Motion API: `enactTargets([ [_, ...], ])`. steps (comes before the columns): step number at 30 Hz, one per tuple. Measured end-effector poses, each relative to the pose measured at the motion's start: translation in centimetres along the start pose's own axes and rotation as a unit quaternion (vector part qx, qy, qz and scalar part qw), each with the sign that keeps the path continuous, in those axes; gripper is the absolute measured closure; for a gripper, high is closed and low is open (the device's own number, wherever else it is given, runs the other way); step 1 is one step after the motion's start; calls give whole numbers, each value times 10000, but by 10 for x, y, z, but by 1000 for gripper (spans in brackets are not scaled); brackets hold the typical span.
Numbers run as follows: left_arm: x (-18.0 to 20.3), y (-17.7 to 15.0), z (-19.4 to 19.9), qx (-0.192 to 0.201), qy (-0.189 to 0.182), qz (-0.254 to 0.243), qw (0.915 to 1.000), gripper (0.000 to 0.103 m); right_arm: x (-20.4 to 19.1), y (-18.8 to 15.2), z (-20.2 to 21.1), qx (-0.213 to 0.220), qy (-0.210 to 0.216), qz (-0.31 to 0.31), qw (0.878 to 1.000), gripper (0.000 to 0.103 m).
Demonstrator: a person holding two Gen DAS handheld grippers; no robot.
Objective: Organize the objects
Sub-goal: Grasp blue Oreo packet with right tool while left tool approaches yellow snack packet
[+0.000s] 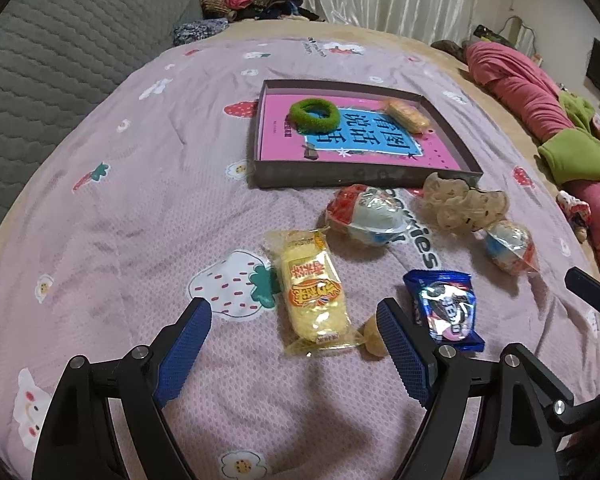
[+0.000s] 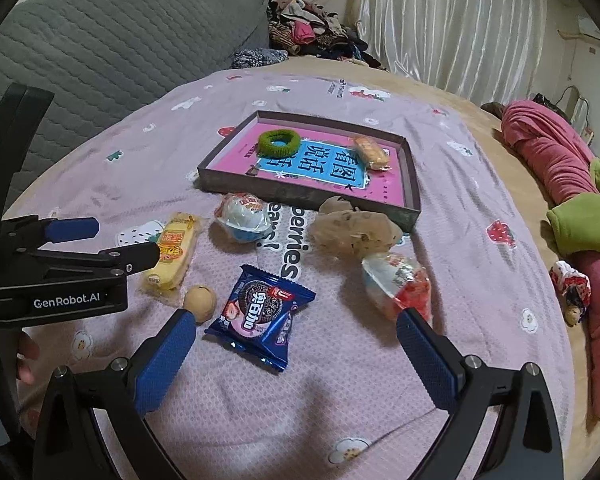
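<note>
Your left gripper (image 1: 294,326) stands wide, nothing between its blue pads, poised above the lower end of the yellow wafer pack (image 1: 314,294), which lies lengthwise on the pink strawberry-print bedspread (image 1: 140,208). Your right gripper (image 2: 296,338) is equally wide and empty, hanging over the blue Oreo packet (image 2: 260,314); no pad touches it. A small tan ball (image 2: 199,302) sits between the wafer pack and the Oreo packet, just beside the left fingertip of your right gripper. Farther up the bed, one foil-wrapped egg toy (image 2: 246,216) lies close to the near wall of the shallow dark tray (image 2: 414,200); a second egg toy (image 2: 396,284) lies near your right gripper's right finger. A clear bag of pale cookies (image 2: 354,232) rests against the tray's near corner. Inside the tray, on a pink and blue book cover (image 2: 320,168), you have a green hair scrunchie (image 2: 278,142) toward the far left and a small orange-yellow snack pack (image 2: 372,154) toward the far right, the two well apart. A rolled pink blanket (image 2: 548,152) and green fabric (image 2: 584,220) lie along the bed's right edge; a grey quilted cover (image 2: 100,48) lies at far left.
</note>
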State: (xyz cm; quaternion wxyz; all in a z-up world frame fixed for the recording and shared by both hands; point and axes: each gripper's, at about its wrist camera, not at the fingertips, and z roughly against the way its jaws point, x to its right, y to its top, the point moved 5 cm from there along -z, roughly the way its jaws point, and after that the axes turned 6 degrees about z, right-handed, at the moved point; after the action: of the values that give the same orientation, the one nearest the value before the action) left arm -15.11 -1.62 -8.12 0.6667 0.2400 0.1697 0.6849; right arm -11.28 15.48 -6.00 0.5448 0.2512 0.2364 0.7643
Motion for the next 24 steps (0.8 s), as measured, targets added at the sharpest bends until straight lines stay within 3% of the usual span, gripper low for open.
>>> enactTargets([
  [24,-7,13,-47,-316,44,199,9993,17,-3,3,-64,-544,-162,-567,9968,2],
])
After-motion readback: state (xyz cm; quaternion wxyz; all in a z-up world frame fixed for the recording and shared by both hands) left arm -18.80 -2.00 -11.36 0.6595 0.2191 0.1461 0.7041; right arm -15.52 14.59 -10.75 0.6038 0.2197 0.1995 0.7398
